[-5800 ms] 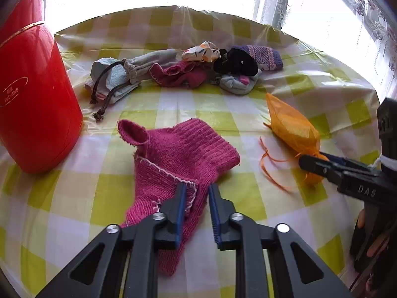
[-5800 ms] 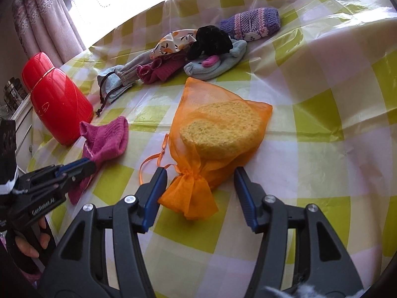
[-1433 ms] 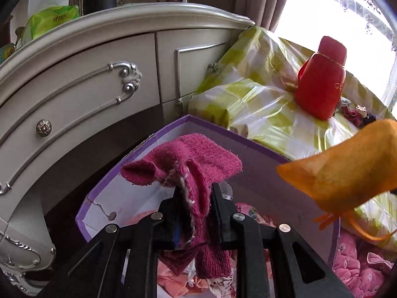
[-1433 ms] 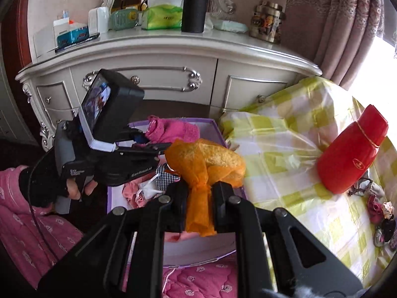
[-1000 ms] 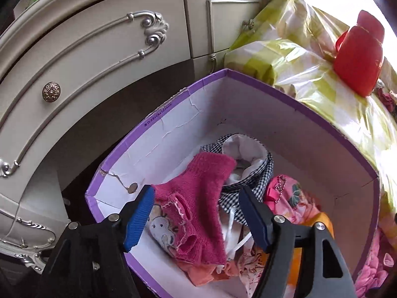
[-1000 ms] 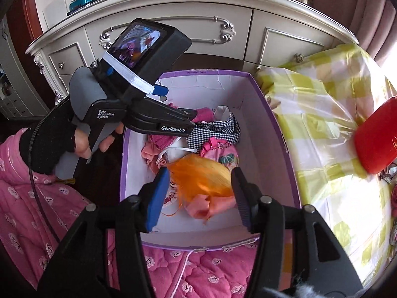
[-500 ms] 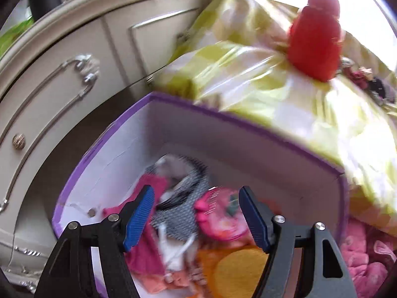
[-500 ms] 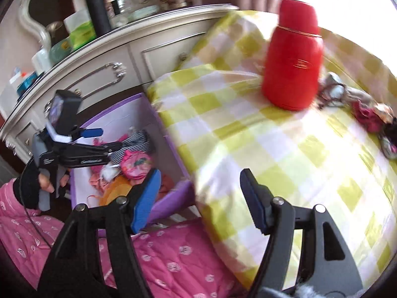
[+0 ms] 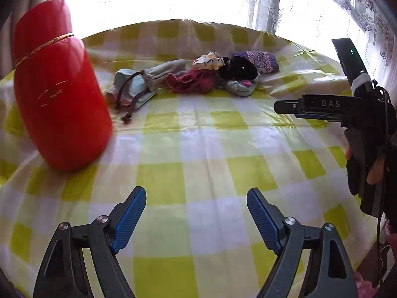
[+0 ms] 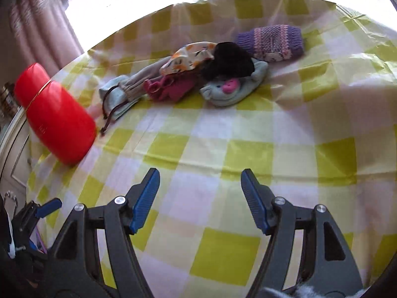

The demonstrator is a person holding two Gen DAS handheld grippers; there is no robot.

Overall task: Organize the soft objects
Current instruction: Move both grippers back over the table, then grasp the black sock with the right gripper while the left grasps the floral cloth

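Note:
A heap of soft things lies at the far side of the checked tablecloth (image 9: 198,136): a grey-blue drawstring pouch (image 9: 139,84), a magenta knit piece (image 9: 191,83), a patterned cloth (image 9: 209,60), a black item (image 9: 238,69), a purple knit sock (image 9: 258,60) and a pale blue item with a pink spot (image 10: 233,89). My left gripper (image 9: 196,190) hovers over bare cloth well short of the heap, its jaws opening with nothing between them. My right gripper (image 10: 199,171) is open and empty too, also short of the heap; in the left wrist view the right gripper (image 9: 276,106) reaches in from the right.
A tall red flask (image 9: 57,87) stands on the left of the table, near the pouch's cord. Bright windows with lace curtains (image 9: 268,5) lie behind the table. A pale dresser edge (image 10: 10,149) shows at the far left of the right wrist view.
Both views have swung from the purple box by the dresser to the table top. The pink sock and orange pouch stayed in the box. The left jaws stand wider.

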